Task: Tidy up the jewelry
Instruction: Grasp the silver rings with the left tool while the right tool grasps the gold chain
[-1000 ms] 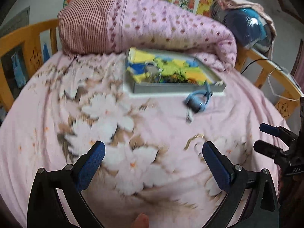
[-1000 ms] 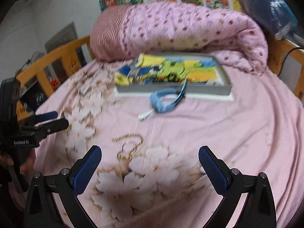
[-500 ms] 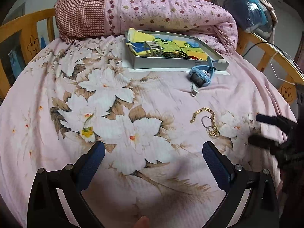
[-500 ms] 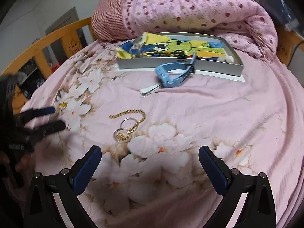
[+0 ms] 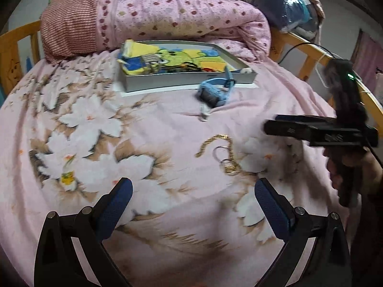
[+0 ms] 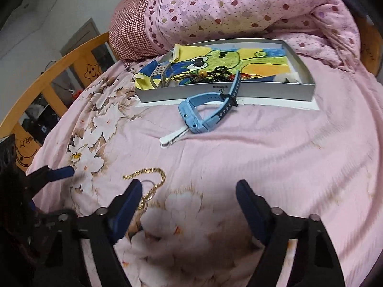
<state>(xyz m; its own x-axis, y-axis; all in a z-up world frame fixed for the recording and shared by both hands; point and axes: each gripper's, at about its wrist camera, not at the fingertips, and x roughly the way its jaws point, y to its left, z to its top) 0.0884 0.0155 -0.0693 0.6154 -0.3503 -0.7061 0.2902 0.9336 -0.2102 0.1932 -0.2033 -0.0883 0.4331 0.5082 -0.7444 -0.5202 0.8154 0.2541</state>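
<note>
Bedding filled both views: a pink floral sheet (image 5: 148, 129) covered the bed, with a rolled polka-dot quilt (image 5: 182, 16) across the far end at twelve o'clock. In front of the quilt lay a shallow grey tray (image 6: 227, 91) lined with a cartoon frog picture, holding dark beads (image 6: 215, 73) and a metal clip (image 6: 162, 76). A blue watch (image 6: 205, 110) lay on the sheet against the tray's near wall, one strap leaning over it, and a small white clip (image 6: 171, 137) lay just beside the watch at seven o'clock. The gold chain (image 5: 220, 148) with its thin rings lay near mid-bed, well apart from the tray. A wooden rail (image 6: 47, 71) curved along the bed's edge at ten o'clock in the right view, and another (image 5: 311, 55) ran at two o'clock in the left view; a blue bundle (image 5: 284, 7) sat beyond the quilt. Bare sheet lay around the chain on all sides. The left gripper (image 5: 191, 205) hung with jaws released and nothing between them. The right gripper (image 6: 189, 205) hovered over the chain, jaws closing, its left pad covering part of the chain, nothing gripped yet.
</note>
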